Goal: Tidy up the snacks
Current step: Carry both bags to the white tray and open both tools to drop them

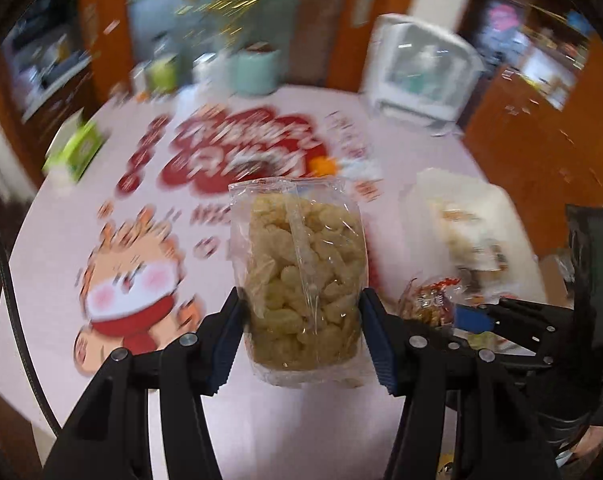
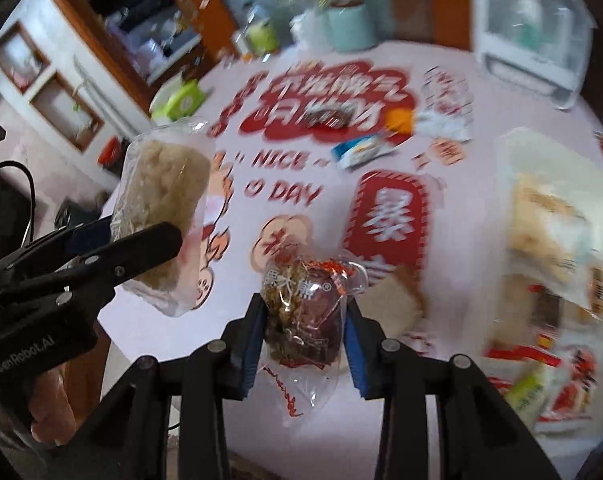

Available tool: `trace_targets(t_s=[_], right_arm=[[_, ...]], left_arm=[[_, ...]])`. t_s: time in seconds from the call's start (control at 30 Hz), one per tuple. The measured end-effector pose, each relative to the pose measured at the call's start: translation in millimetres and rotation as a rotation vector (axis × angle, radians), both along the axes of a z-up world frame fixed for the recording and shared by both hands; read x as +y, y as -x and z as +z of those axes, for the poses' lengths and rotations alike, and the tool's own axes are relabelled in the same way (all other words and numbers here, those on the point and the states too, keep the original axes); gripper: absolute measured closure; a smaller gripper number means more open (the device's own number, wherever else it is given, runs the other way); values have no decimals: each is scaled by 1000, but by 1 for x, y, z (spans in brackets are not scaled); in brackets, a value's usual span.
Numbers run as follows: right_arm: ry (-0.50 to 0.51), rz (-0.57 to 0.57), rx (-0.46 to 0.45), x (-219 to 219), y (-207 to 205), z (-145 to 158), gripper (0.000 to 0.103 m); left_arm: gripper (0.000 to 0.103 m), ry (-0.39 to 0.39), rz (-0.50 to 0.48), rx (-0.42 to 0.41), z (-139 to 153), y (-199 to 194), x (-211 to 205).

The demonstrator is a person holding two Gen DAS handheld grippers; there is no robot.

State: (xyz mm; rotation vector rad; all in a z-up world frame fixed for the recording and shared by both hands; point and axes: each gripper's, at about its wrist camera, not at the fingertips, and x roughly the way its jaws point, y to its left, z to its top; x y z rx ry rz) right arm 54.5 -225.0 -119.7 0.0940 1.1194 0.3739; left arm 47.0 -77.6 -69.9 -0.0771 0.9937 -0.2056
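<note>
The left tongs [image 1: 301, 320] clamp a clear plastic bag of pale yellow puffed snacks [image 1: 301, 276] upright above the pink printed table [image 1: 61, 240]. The right tongs [image 2: 303, 320] grip a small clear packet of dark red snack [image 2: 305, 304], beside it.

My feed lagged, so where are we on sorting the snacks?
Done: a pile of packets already lies at the table's right edge. In hand: the left gripper is shut on a clear puff bag, and the right gripper is shut on a red-printed bag; both are lifted off the table. Left: a blue-white packet and an orange item lie loose mid-table.
</note>
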Motion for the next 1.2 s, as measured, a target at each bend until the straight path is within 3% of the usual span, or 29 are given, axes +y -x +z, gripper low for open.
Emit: trace_targets(t_s=[0.23, 0.43, 0.7, 0.93, 0.97, 1.03, 1.07, 1.1, 1.2], right_arm=[[25, -187, -95, -88, 20, 36, 66], [109, -346, -146, -165, 26, 57, 66], [94, -486, -117, -230, 27, 49, 65], [64, -477, -26, -236, 18, 14, 65], [50, -475, -7, -237, 15, 8, 65], [44, -474, 7, -236, 15, 2, 65], [47, -469, 20, -235, 14, -2, 63], [55, -466, 31, -233, 13, -5, 60], [59, -457, 28, -228, 15, -7, 40]], left_arm=[[47, 10, -214, -119, 49, -16, -99], [47, 30, -330, -142, 63, -39, -173], [47, -25, -410, -91, 40, -66, -250], [47, -84, -432, -13, 6, -82, -279], [46, -91, -428, -1, 1, -83, -280], [29, -88, -422, 16, -5, -86, -281], [11, -80, -416, 28, -8, -87, -278], [5, -73, -414, 34, -10, -88, -277], [4, -66, -399, 62, -14, -90, -271]])
